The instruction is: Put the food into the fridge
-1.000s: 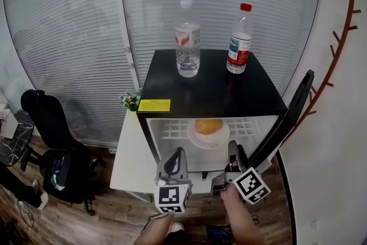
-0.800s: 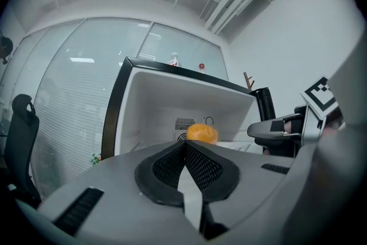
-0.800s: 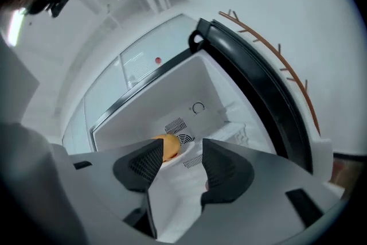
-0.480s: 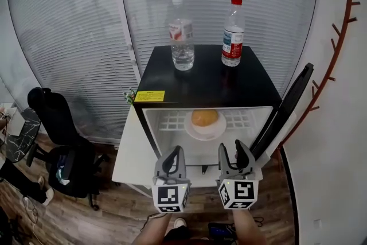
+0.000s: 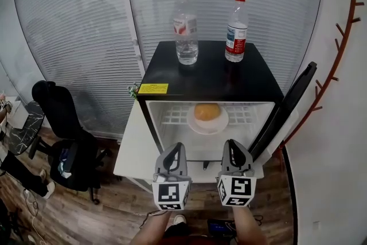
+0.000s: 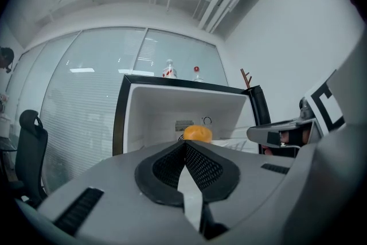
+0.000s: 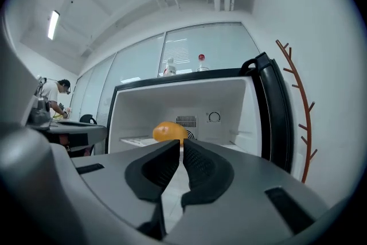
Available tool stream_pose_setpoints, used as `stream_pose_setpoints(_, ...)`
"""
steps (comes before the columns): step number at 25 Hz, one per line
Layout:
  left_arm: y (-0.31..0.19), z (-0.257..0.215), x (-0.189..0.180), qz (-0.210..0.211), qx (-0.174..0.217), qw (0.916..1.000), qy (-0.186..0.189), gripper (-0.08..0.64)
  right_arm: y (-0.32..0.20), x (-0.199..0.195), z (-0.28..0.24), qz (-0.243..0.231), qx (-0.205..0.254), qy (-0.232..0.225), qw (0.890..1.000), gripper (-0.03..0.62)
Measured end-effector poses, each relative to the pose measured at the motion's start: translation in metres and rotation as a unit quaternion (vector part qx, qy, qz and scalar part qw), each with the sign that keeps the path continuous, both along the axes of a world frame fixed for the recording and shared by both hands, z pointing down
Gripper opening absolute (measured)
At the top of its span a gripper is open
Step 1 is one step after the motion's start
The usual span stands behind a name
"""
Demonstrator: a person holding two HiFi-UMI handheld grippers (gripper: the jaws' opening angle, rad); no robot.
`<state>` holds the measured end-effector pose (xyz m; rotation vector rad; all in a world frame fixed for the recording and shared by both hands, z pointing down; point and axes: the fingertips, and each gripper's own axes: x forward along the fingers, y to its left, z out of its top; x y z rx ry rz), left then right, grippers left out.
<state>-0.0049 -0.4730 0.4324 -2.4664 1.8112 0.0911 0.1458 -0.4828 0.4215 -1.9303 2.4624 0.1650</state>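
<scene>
A small black fridge [image 5: 212, 74] stands with its door [image 5: 287, 106] swung open to the right. Inside, an orange bun [image 5: 207, 111] lies on a white plate [image 5: 192, 123] on the wire shelf. The bun [image 6: 197, 133] also shows past the jaws in the left gripper view, and the bun [image 7: 169, 131] in the right gripper view. My left gripper [image 5: 176, 149] and right gripper [image 5: 232, 146] hang side by side in front of the fridge opening, well short of the plate. The left gripper [image 6: 184, 143] is shut on nothing. The right gripper [image 7: 181, 146] is closing, its jaws nearly touching with nothing between them.
Two water bottles [image 5: 186, 28] [image 5: 236, 28] stand on the fridge top. The fridge rests on a white table [image 5: 132, 146]. A black office chair [image 5: 60, 123] sits at the left, a brown branch-shaped coat rack [image 5: 338, 43] on the right wall. A person [image 7: 54, 92] stands far left.
The right gripper's jaws, wide open before, have come together. That gripper has turned upright and lined up beside the left one. The left gripper has barely moved.
</scene>
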Motion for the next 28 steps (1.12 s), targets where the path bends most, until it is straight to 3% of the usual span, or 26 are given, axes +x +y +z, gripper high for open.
stream_pose_setpoints(8,-0.002,-0.004,0.004,0.003,0.015,0.9999,-0.005,0.026,0.000,-0.012,0.001,-0.006,0.003,0.026,1.000,0.037)
stream_pose_setpoints(11,-0.004,0.001,0.006,0.007,0.002,1.0000,-0.001,0.026,-0.001,-0.014,0.000,-0.004,0.005,0.035,0.999,0.037)
stream_pose_setpoints(28,-0.008,0.000,0.002,0.008,0.009,0.9999,0.005,0.028,-0.004,-0.020,-0.001,0.002,0.007,0.032,0.999,0.029)
